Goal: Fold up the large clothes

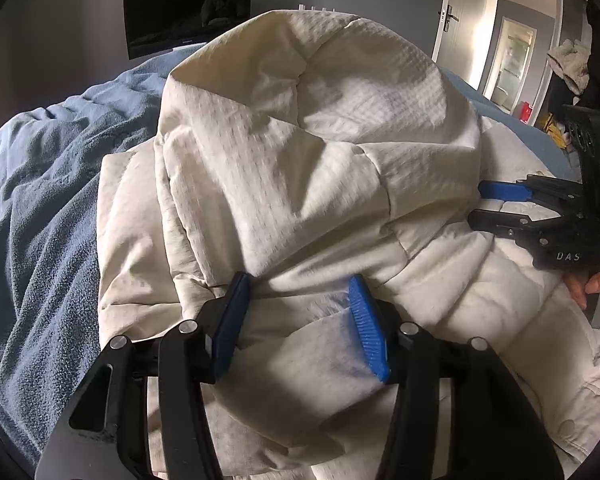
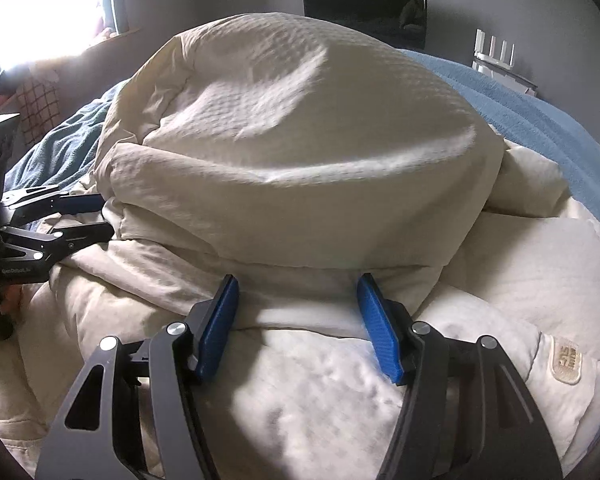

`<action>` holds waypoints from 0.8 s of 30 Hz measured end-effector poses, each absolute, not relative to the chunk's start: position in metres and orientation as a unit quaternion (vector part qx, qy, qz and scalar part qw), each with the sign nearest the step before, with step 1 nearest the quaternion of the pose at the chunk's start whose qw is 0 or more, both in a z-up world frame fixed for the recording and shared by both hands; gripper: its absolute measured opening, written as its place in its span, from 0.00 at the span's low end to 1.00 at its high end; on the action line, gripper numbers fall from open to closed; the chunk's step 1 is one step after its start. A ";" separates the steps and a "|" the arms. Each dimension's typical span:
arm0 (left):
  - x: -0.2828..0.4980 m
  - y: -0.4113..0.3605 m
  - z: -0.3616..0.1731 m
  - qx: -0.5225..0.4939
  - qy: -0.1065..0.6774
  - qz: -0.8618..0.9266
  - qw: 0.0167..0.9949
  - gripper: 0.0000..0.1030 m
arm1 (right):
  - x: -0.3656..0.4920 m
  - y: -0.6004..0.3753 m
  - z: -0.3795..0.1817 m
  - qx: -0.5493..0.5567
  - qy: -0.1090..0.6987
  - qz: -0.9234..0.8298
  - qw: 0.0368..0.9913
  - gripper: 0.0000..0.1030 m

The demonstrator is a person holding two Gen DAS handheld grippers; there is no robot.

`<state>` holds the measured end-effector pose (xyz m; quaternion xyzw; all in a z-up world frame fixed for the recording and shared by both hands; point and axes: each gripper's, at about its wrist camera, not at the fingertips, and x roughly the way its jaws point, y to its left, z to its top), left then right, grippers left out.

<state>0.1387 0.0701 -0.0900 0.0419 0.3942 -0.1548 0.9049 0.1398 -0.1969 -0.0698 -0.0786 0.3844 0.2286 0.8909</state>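
Coat (image 1: 300, 152), cream and padded, lies heaped on the bed over a blue blanket (image 1: 40, 200); a large puffy part of it is doubled over the lower layers and stands up as a rounded mound in the middle of both views.

Left gripper (image 1: 300, 320): jaws set part-way apart with a bunched fold of the coat between the blue pads. The fabric fills the gap and seems pinched, so it reads as a grasp on the coat near the mound's base.

Right gripper (image 2: 298, 320): jaws at a similar spread, and fabric bulges up between the pads; whether they actually press on it cannot be told. A hand (image 1: 596, 288) on its handle shows at the right edge of the left wrist view.

Step in hand, as judged: a fold midway, with the turned-over part not yet flattened.

Next move likely calls for both grippers working together to carry or press the folded edge down evenly. Padding is springy and may rebound, or slide off to one side.
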 end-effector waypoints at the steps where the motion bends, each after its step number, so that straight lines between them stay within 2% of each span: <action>1: 0.138 0.069 -0.090 0.045 0.393 -0.153 0.905 0.49 | 0.138 -0.196 -0.070 -0.083 0.381 0.225 0.893 0.57; 5: 0.133 0.061 -0.085 0.076 0.384 -0.138 0.910 0.49 | 0.127 -0.197 -0.061 -0.088 0.385 0.209 0.895 0.61; 6: 0.132 0.059 -0.084 0.082 0.382 -0.135 0.911 0.50 | 0.121 -0.202 -0.052 -0.074 0.387 0.205 0.896 0.70; 7: 0.129 0.057 -0.080 0.089 0.379 -0.131 0.912 0.51 | 0.114 -0.209 -0.044 -0.055 0.385 0.203 0.898 0.74; 8: 0.126 0.055 -0.077 0.092 0.377 -0.130 0.913 0.55 | 0.108 -0.215 -0.036 -0.041 0.379 0.201 0.902 0.76; 9: 0.124 0.054 -0.074 0.090 0.375 -0.134 0.913 0.67 | 0.098 -0.224 -0.023 -0.023 0.365 0.199 0.909 0.79; 11: 0.114 0.050 -0.063 0.077 0.363 -0.155 0.916 0.86 | 0.078 -0.237 0.006 -0.014 0.329 0.191 0.925 0.87; 12: 0.109 0.048 -0.057 0.080 0.355 -0.156 0.918 0.89 | 0.070 -0.241 0.020 -0.015 0.309 0.184 0.933 0.93; 16: 0.096 0.041 -0.041 0.094 0.351 -0.139 0.921 0.90 | 0.035 -0.260 0.070 -0.001 0.257 0.160 0.953 0.93; 21: 0.068 0.061 0.012 0.043 0.356 -0.125 0.925 0.93 | -0.013 -0.281 0.114 0.001 0.236 0.109 0.966 0.93; 24: 0.037 0.090 0.048 0.002 0.368 -0.137 0.920 0.93 | -0.036 -0.297 0.124 -0.021 0.261 0.103 0.959 0.93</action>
